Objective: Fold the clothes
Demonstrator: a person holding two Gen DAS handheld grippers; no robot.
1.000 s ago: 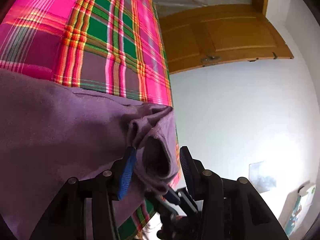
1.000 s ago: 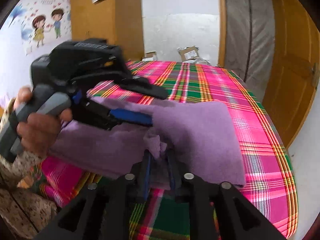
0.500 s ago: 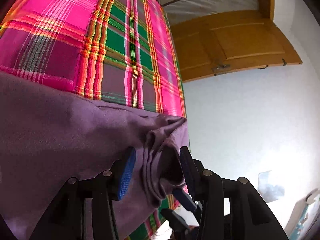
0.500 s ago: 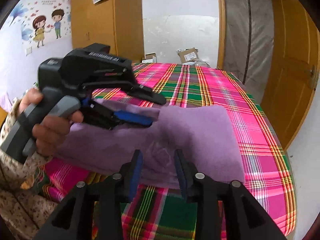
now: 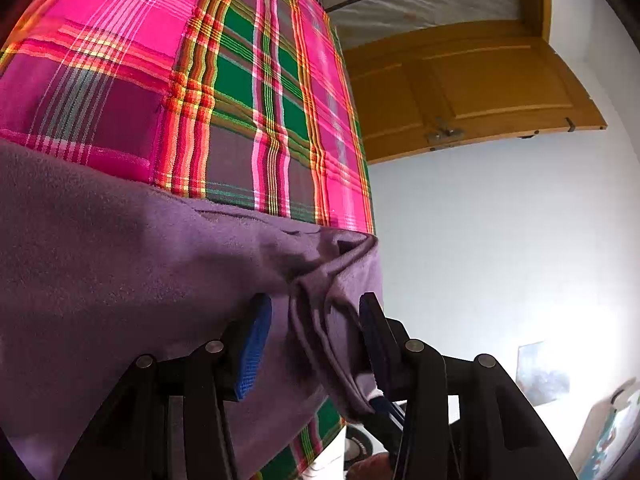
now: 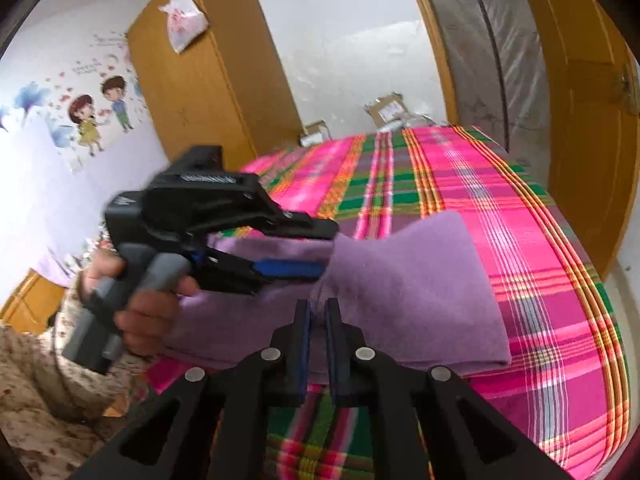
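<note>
Pink plaid bedspread (image 6: 460, 184) carried a soft, limp purple fleece garment (image 6: 420, 280); right tongs (image 6: 316, 320) were closing on its bunched edge, left tongs (image 5: 316, 332) gaped around a fold.

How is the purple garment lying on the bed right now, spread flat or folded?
Folded: the purple garment lies doubled on the plaid bedspread, its stacked edges showing at the near corner.

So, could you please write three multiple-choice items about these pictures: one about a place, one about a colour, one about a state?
1. Where does the purple garment lie?
A. on the plaid bed cover
B. on the floor
C. inside the wardrobe

2. What colour are the pads of the left gripper?
A. red
B. blue
C. white

3. How is the wooden door?
A. taken off
B. open
C. shut

Answers: 1 A, plaid shows around the garment; 2 B, both views show blue pads; 3 B, the door leaf swings out from its frame.
</note>
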